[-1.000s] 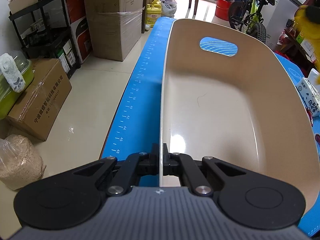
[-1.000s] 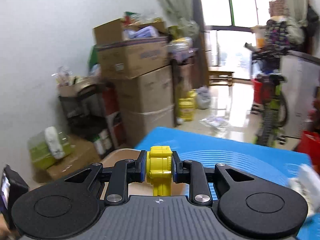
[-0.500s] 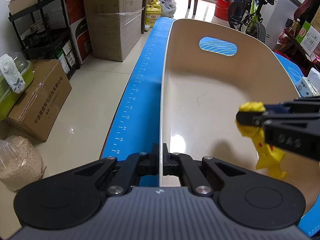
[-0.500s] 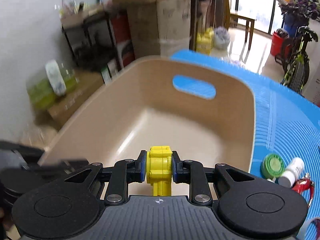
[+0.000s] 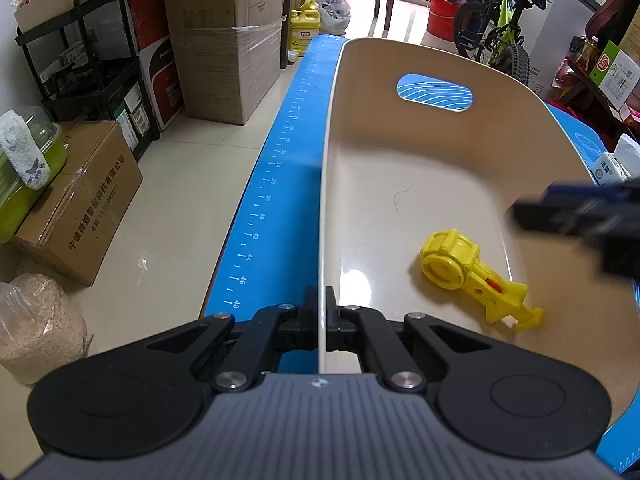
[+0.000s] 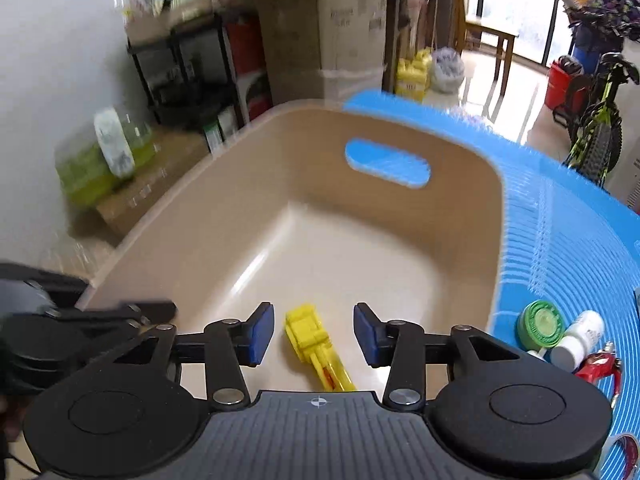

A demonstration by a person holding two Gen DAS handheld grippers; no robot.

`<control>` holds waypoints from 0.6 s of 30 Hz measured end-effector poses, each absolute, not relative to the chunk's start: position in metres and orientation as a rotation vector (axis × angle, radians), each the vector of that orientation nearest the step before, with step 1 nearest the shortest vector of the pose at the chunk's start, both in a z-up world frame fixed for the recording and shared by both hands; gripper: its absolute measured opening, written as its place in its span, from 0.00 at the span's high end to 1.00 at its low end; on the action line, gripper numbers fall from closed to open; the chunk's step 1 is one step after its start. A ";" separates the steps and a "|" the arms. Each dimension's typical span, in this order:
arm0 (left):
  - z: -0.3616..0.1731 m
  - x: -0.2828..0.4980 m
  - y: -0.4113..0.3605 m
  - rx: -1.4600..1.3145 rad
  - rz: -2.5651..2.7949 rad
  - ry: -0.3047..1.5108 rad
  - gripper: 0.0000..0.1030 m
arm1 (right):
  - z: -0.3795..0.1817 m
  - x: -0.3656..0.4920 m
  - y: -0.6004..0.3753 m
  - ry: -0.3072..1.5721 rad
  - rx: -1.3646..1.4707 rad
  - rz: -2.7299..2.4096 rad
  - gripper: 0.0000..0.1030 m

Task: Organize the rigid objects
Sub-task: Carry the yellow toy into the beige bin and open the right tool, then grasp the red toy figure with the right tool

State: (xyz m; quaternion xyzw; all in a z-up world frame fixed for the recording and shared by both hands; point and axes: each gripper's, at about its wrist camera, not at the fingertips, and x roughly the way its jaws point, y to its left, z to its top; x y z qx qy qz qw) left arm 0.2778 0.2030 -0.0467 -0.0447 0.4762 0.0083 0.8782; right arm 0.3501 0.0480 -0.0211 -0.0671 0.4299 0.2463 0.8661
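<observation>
With my left gripper (image 5: 322,322) clamped on the near rim of the beige bin (image 5: 420,176), the container is steadied at the edge of the blue mat (image 5: 276,184) so that dropped items cannot push it. My right gripper (image 6: 314,334) stands released, its jaws spread wide with nothing between them, directly above the yellow toy (image 6: 316,346). The toy lies on its side on the bin floor, near the right wall, clear of both grippers; I judge this item to be stowed. The left wrist view shows the toy's round end, its orange detail and the thin rim passing between my left fingers; my right gripper (image 5: 580,216) appears there only as a blurred dark shape. The right wrist view alone shows what remains outside the bin on the mat: a green lid (image 6: 540,324), a white bottle (image 6: 578,340) and a red object (image 6: 598,366), probably next in turn.
</observation>
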 end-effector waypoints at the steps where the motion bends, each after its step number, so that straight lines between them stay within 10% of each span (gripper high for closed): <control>1: -0.047 0.277 0.202 -0.093 0.018 0.993 0.97 | -0.013 0.348 0.041 0.876 -0.122 0.514 0.45; 18: -0.047 0.276 0.206 -0.110 0.003 0.987 0.96 | -0.011 0.389 -0.130 0.884 -0.015 0.079 0.45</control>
